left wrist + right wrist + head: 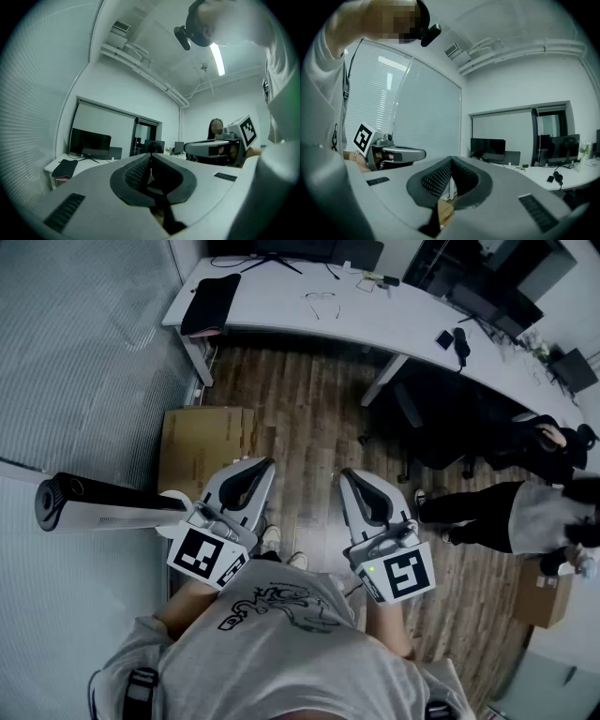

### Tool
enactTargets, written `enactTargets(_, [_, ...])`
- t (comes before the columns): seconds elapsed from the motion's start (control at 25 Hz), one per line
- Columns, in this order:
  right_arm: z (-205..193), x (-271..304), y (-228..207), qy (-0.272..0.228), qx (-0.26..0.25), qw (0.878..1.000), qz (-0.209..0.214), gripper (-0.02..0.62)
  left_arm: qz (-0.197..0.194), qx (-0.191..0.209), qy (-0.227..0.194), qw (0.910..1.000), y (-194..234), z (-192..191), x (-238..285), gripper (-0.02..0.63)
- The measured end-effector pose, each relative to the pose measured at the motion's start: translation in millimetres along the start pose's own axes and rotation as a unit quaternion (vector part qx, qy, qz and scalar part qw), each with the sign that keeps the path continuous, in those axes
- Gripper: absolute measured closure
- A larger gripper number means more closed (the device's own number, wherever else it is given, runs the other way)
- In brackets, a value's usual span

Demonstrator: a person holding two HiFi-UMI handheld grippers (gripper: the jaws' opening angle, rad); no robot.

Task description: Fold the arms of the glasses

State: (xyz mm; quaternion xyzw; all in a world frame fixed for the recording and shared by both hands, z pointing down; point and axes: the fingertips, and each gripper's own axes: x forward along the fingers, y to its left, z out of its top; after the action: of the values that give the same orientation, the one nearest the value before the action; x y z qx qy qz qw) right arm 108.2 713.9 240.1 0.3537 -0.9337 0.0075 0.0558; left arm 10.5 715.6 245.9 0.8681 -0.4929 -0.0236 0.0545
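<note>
— Where are the glasses [322,304] lying?
— On the white surface [272,313], well apart from the left gripper [265,465] and right gripper [345,474].
— The fingers [136,174]?
— Both pairs are pressing together, gripping nothing.

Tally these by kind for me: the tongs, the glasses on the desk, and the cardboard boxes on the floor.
Left tongs, right tongs: 2
Glasses: 1
Cardboard boxes: 2
Total: 5
</note>
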Motion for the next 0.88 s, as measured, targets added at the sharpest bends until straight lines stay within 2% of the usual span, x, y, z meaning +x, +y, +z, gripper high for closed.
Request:
enactTargets(0.48, [3, 47, 12, -0.008, 0.009, 1.000, -0.014, 0.586, -0.002, -0.008, 0.008, 0.9999, 49, -3, -12, 0.584])
enactTargets(0.88, [-8, 79, 21, 0.008, 0.012, 1.000, -0.018, 0.586, -0.001, -0.015, 0.017, 0.9998, 88, -13, -16, 0.584])
